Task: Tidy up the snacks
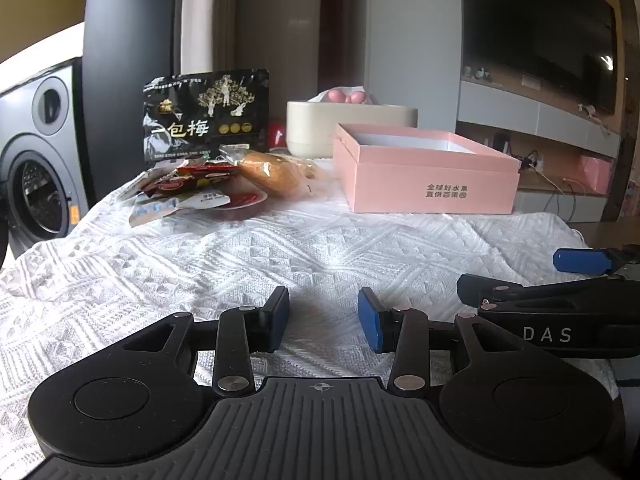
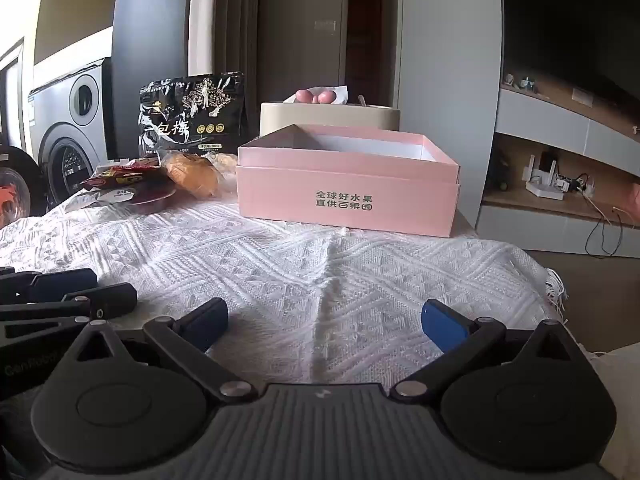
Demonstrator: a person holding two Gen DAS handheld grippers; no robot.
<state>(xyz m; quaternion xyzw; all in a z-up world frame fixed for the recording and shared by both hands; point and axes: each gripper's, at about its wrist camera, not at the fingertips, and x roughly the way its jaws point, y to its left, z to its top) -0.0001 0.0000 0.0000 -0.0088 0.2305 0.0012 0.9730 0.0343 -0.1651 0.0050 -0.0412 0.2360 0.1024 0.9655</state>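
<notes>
Snacks (image 1: 208, 184) lay piled left of the open pink box (image 1: 428, 172) on the desk (image 1: 280, 248); left tool (image 1: 323, 314) and right tool (image 2: 325, 322) both spread, holding nothing.

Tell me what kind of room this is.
Most likely a home living area, perhaps an apartment: a front-loading washing machine stands at the left, a large dark TV hangs above a media shelf, and snacks sit on a table under a white knitted cloth.

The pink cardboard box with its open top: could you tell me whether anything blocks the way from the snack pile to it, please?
Nothing visible does. The snack packets lie left of the pink cardboard box, with only bare white knitted cloth between them. Both the left gripper and the right gripper are open and empty.
</notes>
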